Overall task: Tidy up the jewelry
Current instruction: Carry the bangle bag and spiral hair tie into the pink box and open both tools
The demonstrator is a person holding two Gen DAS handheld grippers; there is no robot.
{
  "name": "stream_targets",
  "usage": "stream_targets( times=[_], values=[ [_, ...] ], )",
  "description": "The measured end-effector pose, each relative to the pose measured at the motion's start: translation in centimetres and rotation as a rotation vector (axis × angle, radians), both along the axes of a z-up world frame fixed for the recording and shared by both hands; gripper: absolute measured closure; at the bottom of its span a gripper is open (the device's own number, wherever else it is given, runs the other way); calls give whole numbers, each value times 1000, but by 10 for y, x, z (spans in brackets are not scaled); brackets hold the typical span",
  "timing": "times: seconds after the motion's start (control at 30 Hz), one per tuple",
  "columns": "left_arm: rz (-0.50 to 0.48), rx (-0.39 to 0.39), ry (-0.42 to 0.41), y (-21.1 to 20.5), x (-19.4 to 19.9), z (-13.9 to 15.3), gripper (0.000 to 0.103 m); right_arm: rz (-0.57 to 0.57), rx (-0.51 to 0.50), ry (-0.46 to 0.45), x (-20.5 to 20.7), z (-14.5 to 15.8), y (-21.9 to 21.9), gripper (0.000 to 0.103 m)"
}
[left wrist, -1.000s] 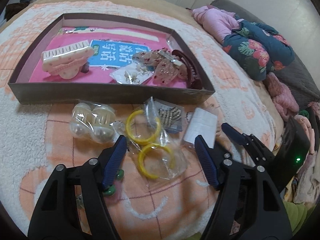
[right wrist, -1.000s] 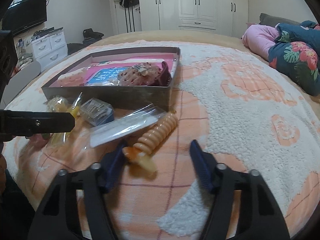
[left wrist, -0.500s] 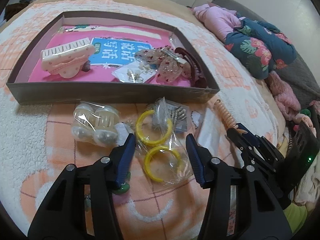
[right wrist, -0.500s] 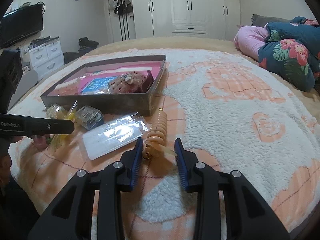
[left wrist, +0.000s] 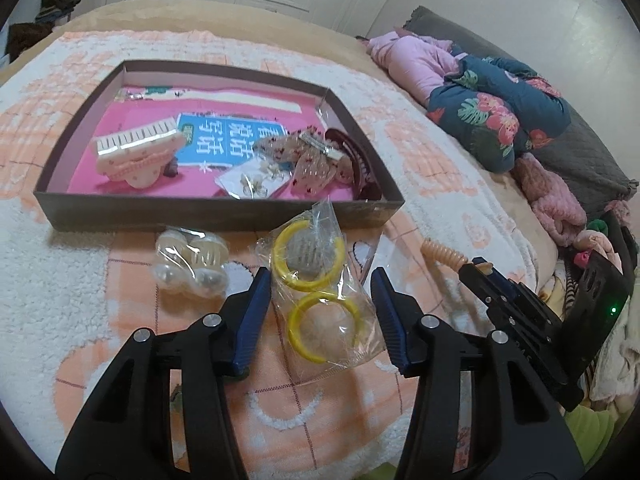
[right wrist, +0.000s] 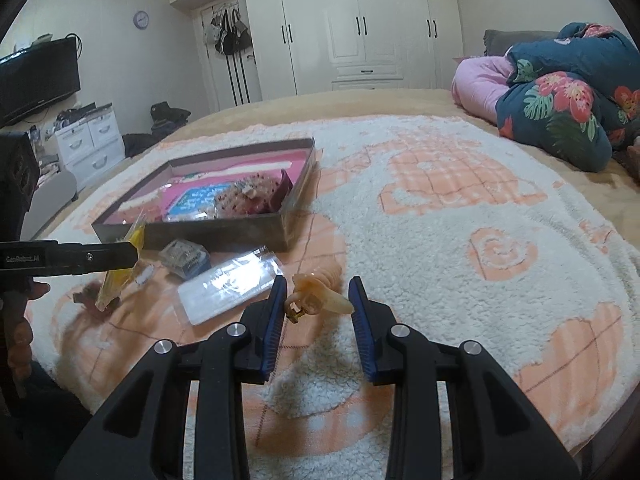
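Observation:
A clear bag with two yellow hoops [left wrist: 316,292] sits between the blue pads of my left gripper [left wrist: 322,320], which is shut on it. From the right wrist view that bag [right wrist: 118,276] hangs tilted from the left gripper's tip [right wrist: 134,254], just above the blanket. My right gripper [right wrist: 318,316] is shut on an orange spiral hair tie [right wrist: 320,292], held a little off the blanket. The spiral [left wrist: 444,254] also shows at the right gripper's tip in the left wrist view. A shallow brown box [left wrist: 200,212] with a pink lining lies beyond, holding several hair clips.
A bag of pearly clips [left wrist: 192,264] lies before the box. A flat white packet [right wrist: 228,288] and a small bag of pins [right wrist: 186,258] lie on the blanket. Folded floral bedding [left wrist: 500,112] is piled at the right. A person's hand [right wrist: 20,320] shows at the left edge.
Both grippers went from wide apart to shut: the left closed on the bag of hoops, the right on the orange spiral. Both items have come up off the blanket.

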State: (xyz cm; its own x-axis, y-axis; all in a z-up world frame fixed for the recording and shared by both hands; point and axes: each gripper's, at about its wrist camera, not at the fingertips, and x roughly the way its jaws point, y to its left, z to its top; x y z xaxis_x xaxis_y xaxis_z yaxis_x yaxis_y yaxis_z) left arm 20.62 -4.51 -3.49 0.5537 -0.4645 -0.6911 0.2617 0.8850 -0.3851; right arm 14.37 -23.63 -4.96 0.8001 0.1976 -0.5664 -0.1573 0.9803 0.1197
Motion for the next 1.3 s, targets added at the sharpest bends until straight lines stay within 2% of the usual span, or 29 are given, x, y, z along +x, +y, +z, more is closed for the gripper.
stream_targets(
  times=[0.27, 0.6, 0.9, 1.3],
  values=[
    [37, -16, -61, 18, -5, 20, 61, 15, -21, -55, 1, 26, 7, 73],
    [108, -48, -100, 51, -5, 33, 61, 45, -23, -73, 14, 45, 24, 73],
    [185, -64, -115, 84, -2, 36, 61, 103, -24, -102, 30, 59, 51, 73],
    [257, -38, -141, 113, 13, 36, 61, 161, -28, -137, 71, 74, 95, 73]
  ],
)
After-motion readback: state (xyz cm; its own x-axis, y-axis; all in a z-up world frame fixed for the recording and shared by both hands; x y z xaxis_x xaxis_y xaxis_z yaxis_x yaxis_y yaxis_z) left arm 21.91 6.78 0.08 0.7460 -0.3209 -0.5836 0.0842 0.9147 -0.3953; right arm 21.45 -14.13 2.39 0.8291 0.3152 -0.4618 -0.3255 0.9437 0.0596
